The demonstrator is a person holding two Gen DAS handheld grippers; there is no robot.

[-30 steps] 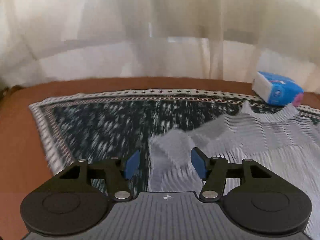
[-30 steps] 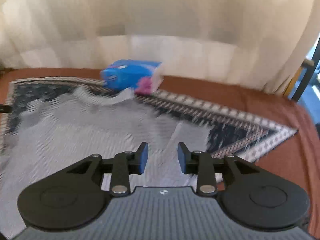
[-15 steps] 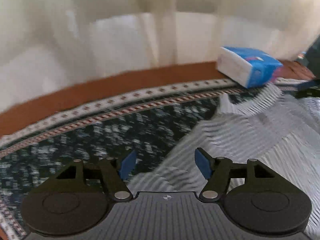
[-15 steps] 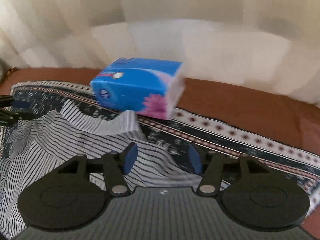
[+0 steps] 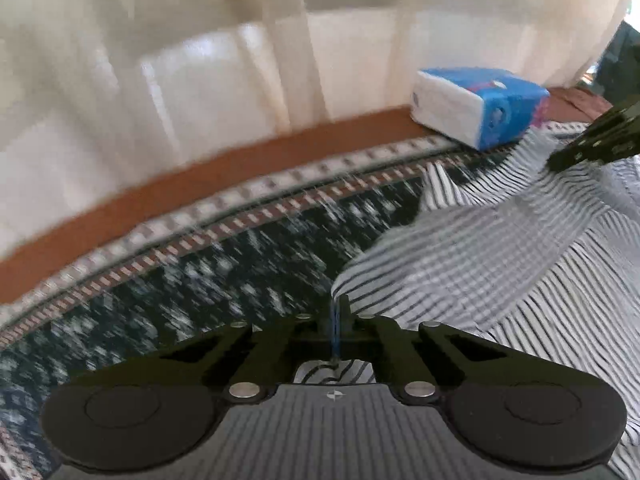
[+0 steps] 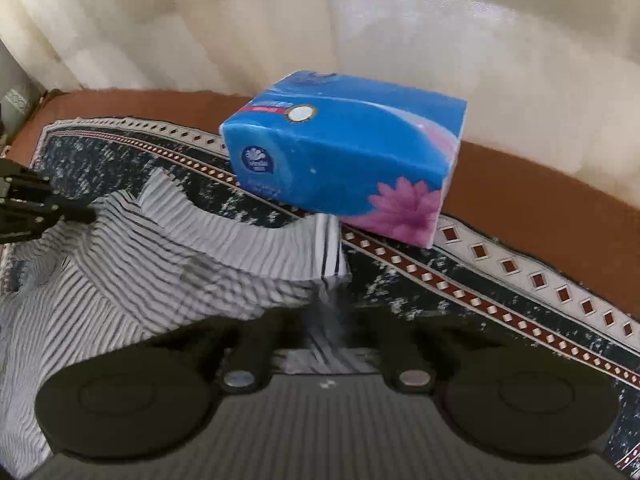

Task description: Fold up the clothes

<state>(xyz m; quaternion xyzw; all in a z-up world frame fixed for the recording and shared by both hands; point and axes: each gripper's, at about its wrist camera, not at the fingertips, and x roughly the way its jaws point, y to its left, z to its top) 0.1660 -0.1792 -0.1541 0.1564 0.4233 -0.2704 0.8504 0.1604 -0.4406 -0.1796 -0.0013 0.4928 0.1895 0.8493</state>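
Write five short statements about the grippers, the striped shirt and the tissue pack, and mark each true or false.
1. The left gripper is shut on the striped shirt. True.
2. The right gripper is open and hovers clear of the cloth. False: its jaws are shut on a bunched edge of the shirt.
3. The tissue pack is blue with a pink flower on it. True.
4. The shirt lies on a bare wooden floor. False: it lies on a dark patterned rug with a light diamond border.
5. The tissue pack sits on top of the shirt's middle. False: it sits at the rug's far border, beside the shirt's collar end.
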